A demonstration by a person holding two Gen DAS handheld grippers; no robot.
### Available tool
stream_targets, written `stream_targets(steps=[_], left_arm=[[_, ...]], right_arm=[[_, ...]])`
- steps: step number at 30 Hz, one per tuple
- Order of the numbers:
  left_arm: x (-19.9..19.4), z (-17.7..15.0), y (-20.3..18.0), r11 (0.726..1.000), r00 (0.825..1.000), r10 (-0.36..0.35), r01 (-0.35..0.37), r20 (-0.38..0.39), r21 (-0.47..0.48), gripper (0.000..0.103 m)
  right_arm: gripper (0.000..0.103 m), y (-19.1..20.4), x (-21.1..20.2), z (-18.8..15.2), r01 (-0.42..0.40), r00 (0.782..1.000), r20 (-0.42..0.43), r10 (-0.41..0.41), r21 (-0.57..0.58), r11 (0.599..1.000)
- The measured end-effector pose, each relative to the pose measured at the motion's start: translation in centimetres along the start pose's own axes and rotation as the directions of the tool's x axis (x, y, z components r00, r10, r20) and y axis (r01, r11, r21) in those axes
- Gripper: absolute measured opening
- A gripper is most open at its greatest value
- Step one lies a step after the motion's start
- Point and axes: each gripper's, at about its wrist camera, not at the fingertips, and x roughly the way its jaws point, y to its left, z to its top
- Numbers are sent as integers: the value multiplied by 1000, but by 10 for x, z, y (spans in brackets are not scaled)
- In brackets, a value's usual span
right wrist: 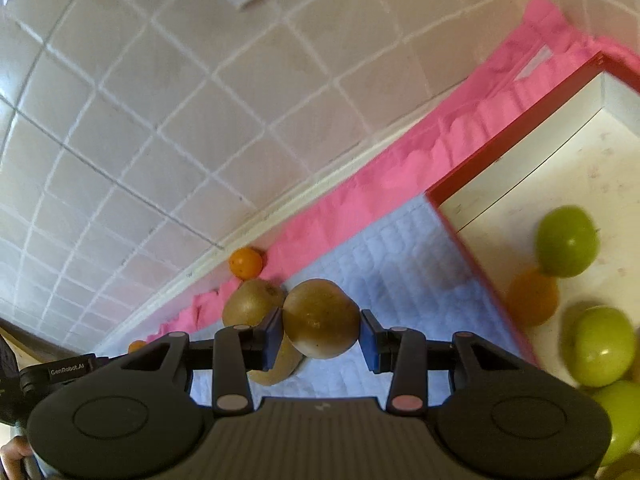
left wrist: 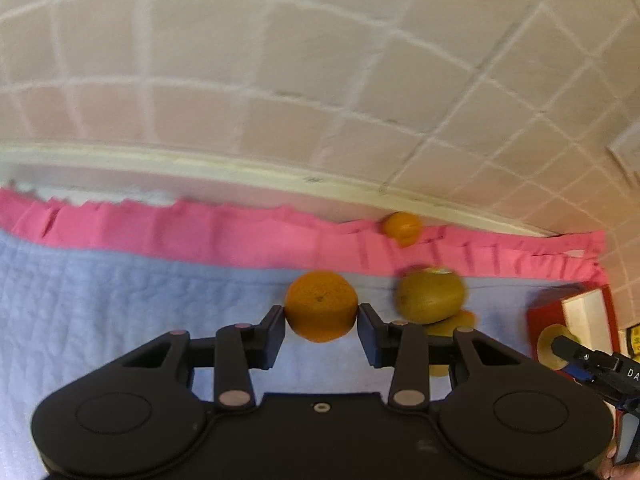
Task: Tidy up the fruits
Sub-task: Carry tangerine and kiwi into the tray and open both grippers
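Observation:
My left gripper [left wrist: 321, 312] is shut on an orange [left wrist: 321, 305] and holds it above the pale blue quilted cloth [left wrist: 120, 300]. A kiwi [left wrist: 430, 295] lies just right of it and a small orange [left wrist: 402, 227] rests on the pink frill by the wall. My right gripper [right wrist: 321, 326] is shut on a kiwi [right wrist: 321, 318]. Two more kiwis [right wrist: 252, 300] lie behind and below it. A red-rimmed white box [right wrist: 520, 168] at the right holds several green apples [right wrist: 567, 246] and an orange [right wrist: 532, 298].
A tiled wall [left wrist: 280, 60] rises right behind the cloth, with a cream ledge at its foot. A pink frilled edge [left wrist: 200, 236] runs along the cloth's back. The right gripper and the red box [left wrist: 576, 312] show at the right edge of the left wrist view.

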Motion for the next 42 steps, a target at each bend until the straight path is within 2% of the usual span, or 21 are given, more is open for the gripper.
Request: stream_targets(steps=[7,13,20,30,33,38,42], left_arm=[[1,1,-55,995,998,-63,62,8,83,47],[5,0,-113,977,991,-130,129,-7,170,47],[17,-8,-188,937,978,-203,207,-42,282,47],[52,-42,-280,866,950,-269,311,-160,392,47],[65,-52,-304,848,940,-277,336,-197,410,47],[85,-68,-337,823,917,-291,385,-272,417,47],[103,-81,-356,817,903,-278,402,-327,414,47]], right_arm=[[43,-21,-36,13,3,998,64,-5,30,1000],[43,-50,-62,21,25,993,112,-33,73,997],[43,-94,-93,23,84,983,153,-103,121,989],[43,-162,-117,19,149,972,148,-182,209,966],[43,-173,-121,19,170,971,134,-197,192,967],[43,-179,-118,19,211,971,94,-220,98,973],[43,-176,-111,16,237,969,65,-238,15,971]])
